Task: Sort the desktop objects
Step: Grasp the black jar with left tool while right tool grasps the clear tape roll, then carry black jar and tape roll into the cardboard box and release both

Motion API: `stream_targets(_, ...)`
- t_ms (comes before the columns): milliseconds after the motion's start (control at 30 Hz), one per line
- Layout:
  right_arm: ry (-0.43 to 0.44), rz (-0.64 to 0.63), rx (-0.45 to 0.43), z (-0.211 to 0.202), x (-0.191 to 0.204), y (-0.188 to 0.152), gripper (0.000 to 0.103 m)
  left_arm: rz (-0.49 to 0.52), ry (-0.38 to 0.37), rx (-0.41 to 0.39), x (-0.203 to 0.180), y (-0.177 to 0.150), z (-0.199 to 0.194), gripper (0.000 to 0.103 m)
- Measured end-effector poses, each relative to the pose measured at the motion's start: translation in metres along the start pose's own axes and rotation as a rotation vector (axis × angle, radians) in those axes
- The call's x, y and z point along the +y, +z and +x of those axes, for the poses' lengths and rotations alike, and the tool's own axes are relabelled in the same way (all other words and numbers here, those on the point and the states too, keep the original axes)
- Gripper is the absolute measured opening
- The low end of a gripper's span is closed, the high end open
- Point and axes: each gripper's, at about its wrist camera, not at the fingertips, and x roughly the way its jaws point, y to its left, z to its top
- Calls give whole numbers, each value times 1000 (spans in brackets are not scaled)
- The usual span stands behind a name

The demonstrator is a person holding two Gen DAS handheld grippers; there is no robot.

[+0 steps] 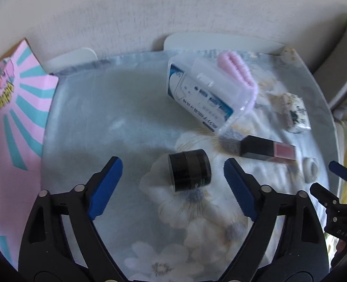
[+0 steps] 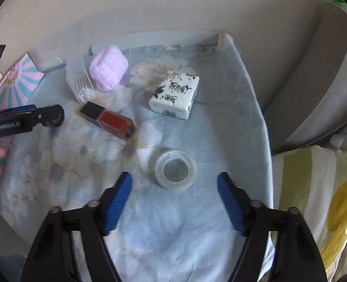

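Observation:
A small black jar [image 1: 189, 170] lies on its side on the floral cloth, between the open fingers of my left gripper [image 1: 173, 163] and just ahead of them. A lip gloss tube with a black cap [image 1: 267, 150] lies to its right; it also shows in the right wrist view [image 2: 109, 120]. A clear tape roll [image 2: 175, 169] lies flat just ahead of my open, empty right gripper [image 2: 174, 179]. A clear cotton-swab box [image 1: 206, 91] with a pink fluffy pouch [image 2: 108, 69] and a black-and-white tissue pack [image 2: 175, 96] lie further back.
A pink and teal striped box [image 1: 15, 122] stands at the table's left edge. The wall [image 1: 173, 11] is close behind the table. A grey chair back [image 2: 319, 89] and a yellow striped cushion [image 2: 319, 199] are to the right.

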Motion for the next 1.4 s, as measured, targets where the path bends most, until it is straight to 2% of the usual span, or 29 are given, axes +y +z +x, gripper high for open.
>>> stream_targets(100,4,-6,13,10,-4,0,62,-4,15,12,-3,-1,8,78)
stream_targets(200,21,-10,9,14,-7,0,61,-8,23,5,-5,-3,10,68)
stream_targets(233,25,-15,5,13,-7,0,58,-13,20,4,-5,-4,10,61)
stream_targets(267,25,-22,0,13,-6,0,55,-18,16,9,-5,-4,12,49)
stream_targets(300,17,-30,-3,13,-6,0,49,-23,18,14,-4,-4,12,47)
stream_targets(333,14,-35,-5,12,-6,0,42,-23,22,10,-5,-3,12,40)
stream_targets(367,19,-34,-7,12,-7,1,39,-28,12,11,-4,-3,11,33)
stream_targets(433,32,-16,-10,11,-10,2,39,-37,4,16,-3,-2,11,29)
stream_targets(800,24,15,-55,-13,-9,3,39,-53,-10,11,4,2,-9,29)
stream_targets(967,9,-3,-10,-25,-2,14,39,-44,-15,22,13,8,-32,29)
stream_targets(1100,27,33,-13,-36,2,29,39,-59,5,14,30,8,-57,29)
stream_targets(1400,66,-62,-49,-58,48,66,39,-156,15,-47,82,11,-112,28)
